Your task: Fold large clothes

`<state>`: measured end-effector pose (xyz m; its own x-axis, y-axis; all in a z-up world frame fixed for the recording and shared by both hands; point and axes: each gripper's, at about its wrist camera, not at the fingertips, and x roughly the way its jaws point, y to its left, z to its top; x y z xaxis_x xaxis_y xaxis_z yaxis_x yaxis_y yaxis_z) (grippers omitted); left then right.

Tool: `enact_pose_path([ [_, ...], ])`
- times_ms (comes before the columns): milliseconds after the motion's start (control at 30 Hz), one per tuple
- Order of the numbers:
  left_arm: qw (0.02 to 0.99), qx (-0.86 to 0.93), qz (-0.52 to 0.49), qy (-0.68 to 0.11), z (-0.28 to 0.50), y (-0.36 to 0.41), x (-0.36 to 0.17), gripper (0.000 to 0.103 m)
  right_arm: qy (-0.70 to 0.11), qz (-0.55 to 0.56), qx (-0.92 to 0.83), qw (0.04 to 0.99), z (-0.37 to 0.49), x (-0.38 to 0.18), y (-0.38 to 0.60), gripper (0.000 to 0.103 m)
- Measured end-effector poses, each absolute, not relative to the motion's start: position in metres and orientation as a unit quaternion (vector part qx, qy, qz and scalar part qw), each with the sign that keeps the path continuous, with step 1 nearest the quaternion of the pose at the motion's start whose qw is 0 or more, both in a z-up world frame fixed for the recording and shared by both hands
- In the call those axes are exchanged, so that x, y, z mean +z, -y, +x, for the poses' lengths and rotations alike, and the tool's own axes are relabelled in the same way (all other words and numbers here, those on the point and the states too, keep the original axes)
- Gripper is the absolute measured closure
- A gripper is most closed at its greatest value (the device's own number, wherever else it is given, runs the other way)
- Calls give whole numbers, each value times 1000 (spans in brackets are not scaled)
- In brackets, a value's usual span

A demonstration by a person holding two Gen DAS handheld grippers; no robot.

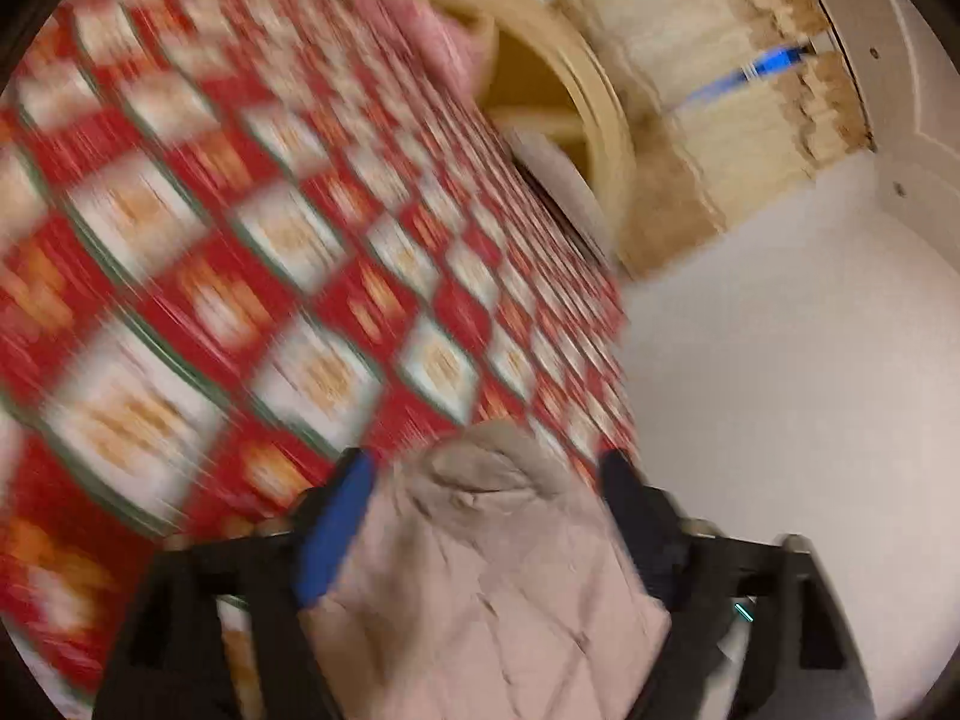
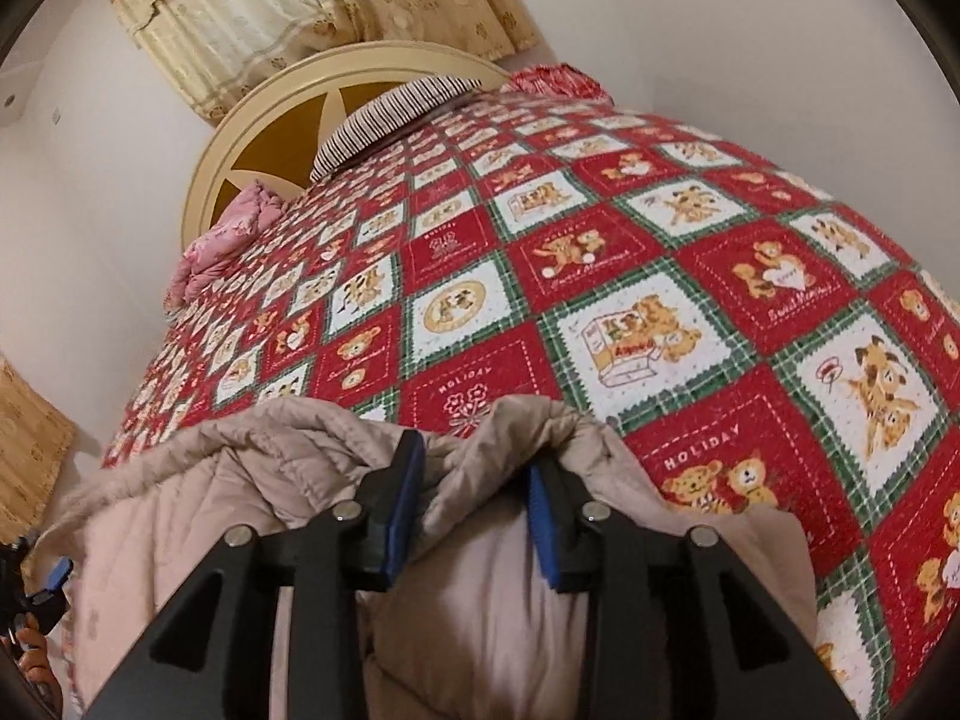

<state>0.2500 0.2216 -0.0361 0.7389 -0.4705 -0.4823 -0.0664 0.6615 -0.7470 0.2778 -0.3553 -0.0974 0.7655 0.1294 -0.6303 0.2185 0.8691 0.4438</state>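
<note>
Beige padded coat (image 2: 492, 546) between both tongs, left tongs (image 1: 480, 510) wide apart, right tongs (image 2: 474, 474) part-open, gripping nothing

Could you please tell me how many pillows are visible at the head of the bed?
2: a striped pillow against the headboard, and a pink pillow lying nearer the bed's left edge. The bedspread may hide others.

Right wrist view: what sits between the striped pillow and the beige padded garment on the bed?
Only the red teddy-bear quilt; nothing else lies between the striped pillow and the beige garment, in the right wrist view.
</note>
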Motion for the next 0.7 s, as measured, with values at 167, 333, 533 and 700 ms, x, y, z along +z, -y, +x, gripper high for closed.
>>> enact_pose_path([
  [167,885,-84,-315,-333,225,-224,0,21,-256,304,-27,917,240,-50,368,25],
  [333,905,-155,-194,-346,196,-134,-7,21,-222,199,5,954,205,8,309,74],
  [533,902,-215,-92,-362,180,-2,-37,21,-306,127,89,939,207,-30,199,80],
  [700,915,-172,-53,-362,185,34,-61,21,-340,98,68,933,211,-81,175,88],
])
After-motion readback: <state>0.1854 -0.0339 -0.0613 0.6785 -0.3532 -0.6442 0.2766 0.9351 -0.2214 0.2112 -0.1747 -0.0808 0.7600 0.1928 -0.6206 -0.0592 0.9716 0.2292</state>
